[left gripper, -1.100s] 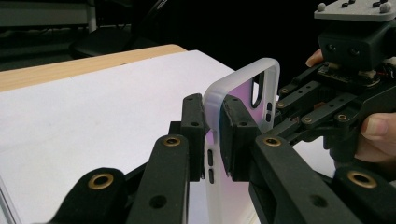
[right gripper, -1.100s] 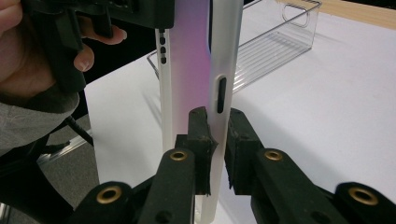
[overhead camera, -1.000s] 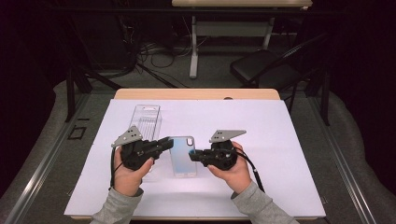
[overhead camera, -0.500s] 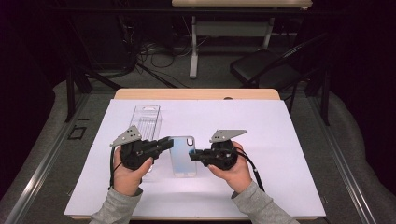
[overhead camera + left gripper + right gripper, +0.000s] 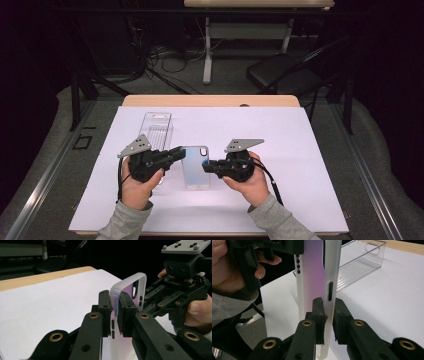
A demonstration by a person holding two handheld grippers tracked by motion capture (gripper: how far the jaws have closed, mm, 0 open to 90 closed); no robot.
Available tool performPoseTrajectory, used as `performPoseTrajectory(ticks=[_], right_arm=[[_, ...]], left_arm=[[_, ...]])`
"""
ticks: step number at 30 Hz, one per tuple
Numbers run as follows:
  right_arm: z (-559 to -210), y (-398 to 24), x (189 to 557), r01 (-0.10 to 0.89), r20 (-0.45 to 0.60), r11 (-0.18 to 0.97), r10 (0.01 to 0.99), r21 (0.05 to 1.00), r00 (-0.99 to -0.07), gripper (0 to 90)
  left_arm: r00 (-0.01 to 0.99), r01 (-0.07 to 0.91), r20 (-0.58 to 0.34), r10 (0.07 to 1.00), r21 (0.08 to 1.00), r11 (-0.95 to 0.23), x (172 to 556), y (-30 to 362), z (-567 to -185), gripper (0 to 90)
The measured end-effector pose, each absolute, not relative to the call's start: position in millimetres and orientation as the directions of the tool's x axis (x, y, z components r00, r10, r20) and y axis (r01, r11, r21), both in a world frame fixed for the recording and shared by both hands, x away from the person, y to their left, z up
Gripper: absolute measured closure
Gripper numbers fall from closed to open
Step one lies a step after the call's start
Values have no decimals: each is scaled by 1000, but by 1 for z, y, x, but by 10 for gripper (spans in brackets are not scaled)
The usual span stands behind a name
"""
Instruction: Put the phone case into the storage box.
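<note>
phone case held up between both grippers

the phone case (image 5: 196,166) is pinched on its two long edges, the left gripper (image 5: 176,152) clamped on one rim, the right gripper (image 5: 206,164) on the other, just beside the clear bin (image 5: 156,131). it looks lifted off the white sheet (image 5: 300,150). next, i'd guess, it goes to the bin (one side must let go first). the case is frosted, see-through, faintly purple inside, with a camera cut-out.

Your left gripper (image 5: 176,152) and right gripper (image 5: 207,165) point inward, facing each other. Both have their jaws clamped, forearms low.
</note>
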State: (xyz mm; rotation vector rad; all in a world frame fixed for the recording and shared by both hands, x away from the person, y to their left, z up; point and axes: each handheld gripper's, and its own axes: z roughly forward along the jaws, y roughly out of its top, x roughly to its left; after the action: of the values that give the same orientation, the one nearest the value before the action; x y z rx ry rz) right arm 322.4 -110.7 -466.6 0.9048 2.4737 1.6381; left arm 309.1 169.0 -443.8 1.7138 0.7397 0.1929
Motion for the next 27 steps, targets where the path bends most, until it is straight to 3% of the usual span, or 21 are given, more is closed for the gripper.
performPoseTrajectory(ticks=[19, 27], right_arm=[[-466, -111, 323, 451, 284, 260, 493, 854, -822, 798], [-467, -112, 324, 459, 300, 242, 491, 855, -817, 727]], left_arm=[[783, 366, -250, 570, 926, -97, 309, 169, -444, 830], [776, 371, -255, 577, 924, -90, 310, 171, -445, 830]])
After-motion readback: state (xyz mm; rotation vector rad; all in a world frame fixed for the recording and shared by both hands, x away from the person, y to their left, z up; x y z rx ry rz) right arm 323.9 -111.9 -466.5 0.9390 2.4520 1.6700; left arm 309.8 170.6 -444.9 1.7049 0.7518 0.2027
